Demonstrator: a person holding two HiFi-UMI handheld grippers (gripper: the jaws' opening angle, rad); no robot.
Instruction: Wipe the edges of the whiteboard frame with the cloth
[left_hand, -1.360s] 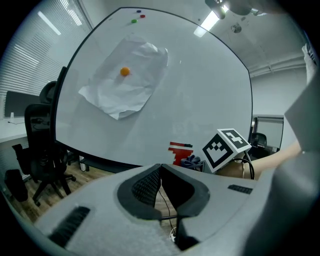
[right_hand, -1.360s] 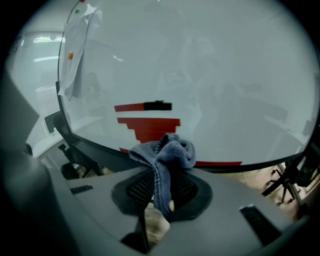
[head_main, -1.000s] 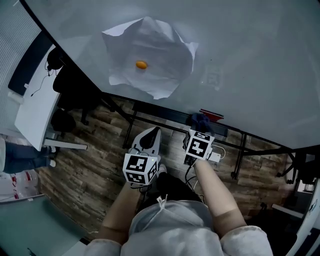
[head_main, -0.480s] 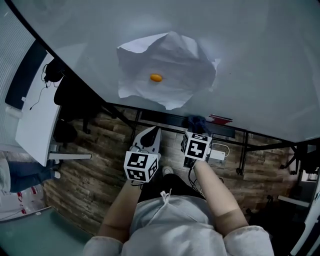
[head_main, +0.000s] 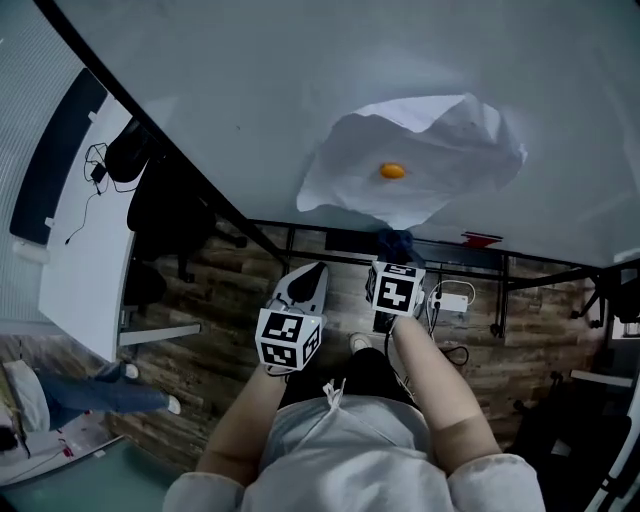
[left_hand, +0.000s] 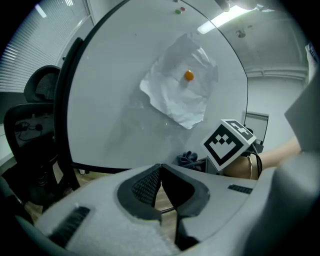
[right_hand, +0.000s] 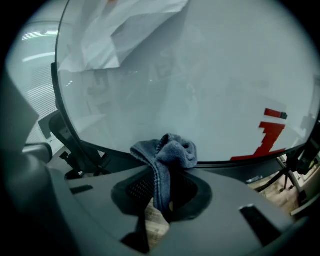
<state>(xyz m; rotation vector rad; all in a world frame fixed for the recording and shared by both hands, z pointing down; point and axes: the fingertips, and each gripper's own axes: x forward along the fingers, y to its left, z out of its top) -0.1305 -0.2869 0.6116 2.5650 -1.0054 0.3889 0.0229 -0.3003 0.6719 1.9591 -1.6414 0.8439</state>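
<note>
The big whiteboard (head_main: 300, 80) fills most of what's ahead, tilted across the head view with its dark frame (right_hand: 230, 167) running along the bottom. Below it is a wood-plank floor (head_main: 225, 340), and off to the left stand a white desk (head_main: 80, 250) and a black office chair (head_main: 170, 210). A crumpled sheet of white paper (head_main: 420, 160) is pinned to the board by a small orange magnet (head_main: 392, 171). The person holds both tools low in front of the body. The left gripper (head_main: 305, 280) has its jaws pressed together with nothing between them, and it points up toward the board from well below it. The right gripper (head_main: 393, 262) is clamped on a blue-grey cloth (right_hand: 167, 150), which bunches up above the jaw tips right at the lower edge of the frame; whether it actually touches the frame I can't tell. A red stepped shape (right_hand: 270, 132) shows near the board's lower right.
</note>
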